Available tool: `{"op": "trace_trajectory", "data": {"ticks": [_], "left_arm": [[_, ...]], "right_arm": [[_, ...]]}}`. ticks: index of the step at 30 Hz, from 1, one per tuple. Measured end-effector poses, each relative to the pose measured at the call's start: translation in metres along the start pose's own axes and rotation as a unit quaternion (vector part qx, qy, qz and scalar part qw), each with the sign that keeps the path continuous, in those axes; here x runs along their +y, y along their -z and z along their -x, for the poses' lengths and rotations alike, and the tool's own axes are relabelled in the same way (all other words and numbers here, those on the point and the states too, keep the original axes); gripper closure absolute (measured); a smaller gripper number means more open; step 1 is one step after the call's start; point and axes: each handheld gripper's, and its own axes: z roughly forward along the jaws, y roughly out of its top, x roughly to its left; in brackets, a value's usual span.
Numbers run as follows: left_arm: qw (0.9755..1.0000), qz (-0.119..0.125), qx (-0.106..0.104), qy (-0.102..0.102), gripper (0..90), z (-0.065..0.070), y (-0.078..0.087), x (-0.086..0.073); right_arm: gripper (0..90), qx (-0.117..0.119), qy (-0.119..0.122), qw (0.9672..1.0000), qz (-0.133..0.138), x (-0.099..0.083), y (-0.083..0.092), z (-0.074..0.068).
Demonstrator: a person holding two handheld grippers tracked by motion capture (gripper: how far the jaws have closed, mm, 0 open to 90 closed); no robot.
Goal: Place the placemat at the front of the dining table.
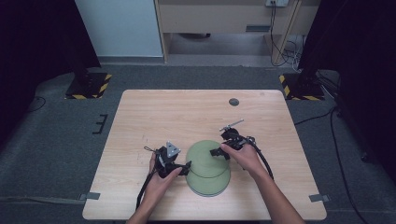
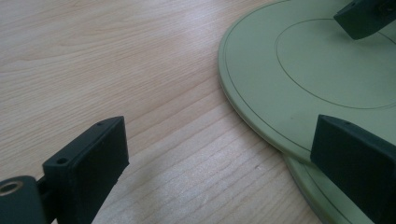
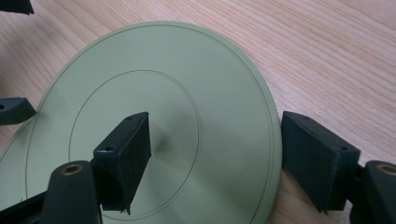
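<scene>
I have both grippers open around the top pale green round plate (image 1: pixel 205 157), stacked off-centre on another near the wooden table's (image 1: pixel 154 112) front edge, left gripper (image 2: pixel 219 154) and right gripper (image 3: pixel 217 161) straddling opposite rims, so an uneven squeeze could skid it sideways.

Desk: pale wood desk (image 1: pixel 154 112) on grey carpet (image 1: pixel 51 140).
Grommet: dark round cap (image 1: pixel 234 101) near far edge.
Stands: hazard-striped bases (image 1: pixel 88 86) at far corners.

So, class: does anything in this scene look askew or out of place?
Yes. The upper green plate sits off-centre on the lower green plate, so the stack is askew. The right gripper straddles the upper plate's rim with open jaws.
</scene>
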Motion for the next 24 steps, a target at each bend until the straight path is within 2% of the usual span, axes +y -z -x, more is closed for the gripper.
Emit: {"op": "trace_trajectory", "data": {"ticks": [6, 13, 24], "left_arm": [[1.0, -0.008, 0.006, 0.002, 3.0, -0.001, -0.001, -0.001], [0.9999, -0.009, 0.011, -0.002, 2.8, 0.0, -0.001, 0.0], [0.9998, -0.01, 0.015, -0.004, 2.0, 0.001, -0.001, 0.0]], "right_arm": [[27.8, -0.009, 0.013, 0.9999, 0.002, -0.002, 0.0, -0.002], [33.5, 0.0, -0.005, 1.0, 0.003, -0.002, 0.002, 0.002], [40.0, -0.007, 0.001, 0.9999, 0.014, 0.001, 0.01, 0.001]]}}
